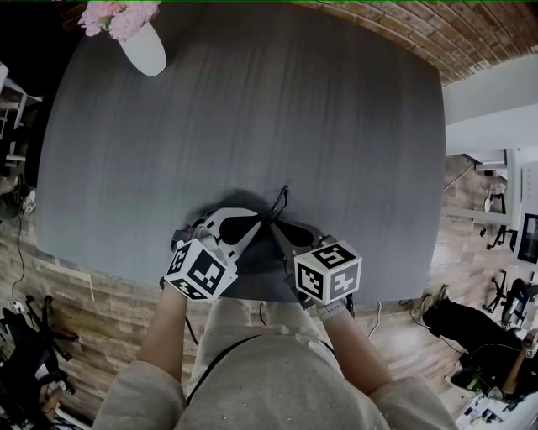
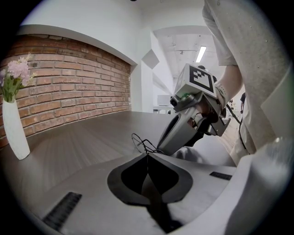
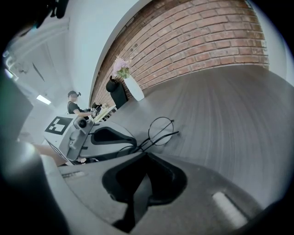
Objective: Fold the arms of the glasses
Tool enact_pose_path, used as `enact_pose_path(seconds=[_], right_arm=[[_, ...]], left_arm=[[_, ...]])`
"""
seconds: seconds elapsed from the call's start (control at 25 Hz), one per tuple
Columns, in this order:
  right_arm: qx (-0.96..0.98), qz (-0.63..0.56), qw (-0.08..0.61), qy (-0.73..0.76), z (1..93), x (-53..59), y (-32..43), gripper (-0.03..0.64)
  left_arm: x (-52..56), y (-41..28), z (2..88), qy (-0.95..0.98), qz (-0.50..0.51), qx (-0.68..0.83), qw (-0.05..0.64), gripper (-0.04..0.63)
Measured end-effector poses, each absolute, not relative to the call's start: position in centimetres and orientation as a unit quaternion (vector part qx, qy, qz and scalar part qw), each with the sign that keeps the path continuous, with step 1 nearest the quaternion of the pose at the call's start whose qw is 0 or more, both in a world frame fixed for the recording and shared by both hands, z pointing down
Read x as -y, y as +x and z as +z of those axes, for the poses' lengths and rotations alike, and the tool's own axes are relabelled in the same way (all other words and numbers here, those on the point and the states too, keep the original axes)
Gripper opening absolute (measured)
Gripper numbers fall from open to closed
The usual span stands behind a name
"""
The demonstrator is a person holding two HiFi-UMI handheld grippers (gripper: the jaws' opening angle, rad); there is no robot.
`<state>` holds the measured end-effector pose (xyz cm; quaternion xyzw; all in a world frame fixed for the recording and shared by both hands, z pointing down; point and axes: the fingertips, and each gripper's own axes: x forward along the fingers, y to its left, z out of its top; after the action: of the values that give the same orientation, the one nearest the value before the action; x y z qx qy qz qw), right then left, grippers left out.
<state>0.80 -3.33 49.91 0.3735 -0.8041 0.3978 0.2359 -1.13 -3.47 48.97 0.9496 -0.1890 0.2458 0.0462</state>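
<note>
Pale clothing of the person [image 1: 277,378] is being shown nearest the head camera, with both forearms being extended over the near edge of the grey table [image 1: 252,109]. The left gripper [image 1: 259,221] and the right gripper [image 1: 272,224] are being held just inside that near edge, with their tips angled toward each other and almost touching.

The wire-framed glasses [image 1: 281,201] are being kept at the point where the two tips meet, close to the table's near edge and roughly midway along it. One round lens [image 3: 161,131] is being shown beyond the right gripper's tips, with a thin arm crossing it.

The left gripper's jaws are being held together on the thin wire of the glasses. The right gripper's jaws are likewise being pressed together where the wire reaches them.

A white vase [image 1: 145,49] of pink flowers [image 1: 113,17] is being kept at the table's far left corner, well apart from the glasses.
</note>
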Motion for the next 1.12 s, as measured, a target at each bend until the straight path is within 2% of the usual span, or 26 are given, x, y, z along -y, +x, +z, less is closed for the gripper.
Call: enact_pose_path(seconds=[0.64, 1.12], right_arm=[[0.809, 0.398, 0.222, 0.372, 50.0, 3.9, 0.6, 0.003], [0.790, 0.422, 0.256, 0.364, 50.9, 3.2, 1.3, 0.003]], left_arm=[[3.1, -0.6, 49.4, 0.948, 0.262, 0.179, 0.032, -0.001], [2.8, -0.5, 49.7, 0.944, 0.280, 0.172, 0.019, 0.000]])
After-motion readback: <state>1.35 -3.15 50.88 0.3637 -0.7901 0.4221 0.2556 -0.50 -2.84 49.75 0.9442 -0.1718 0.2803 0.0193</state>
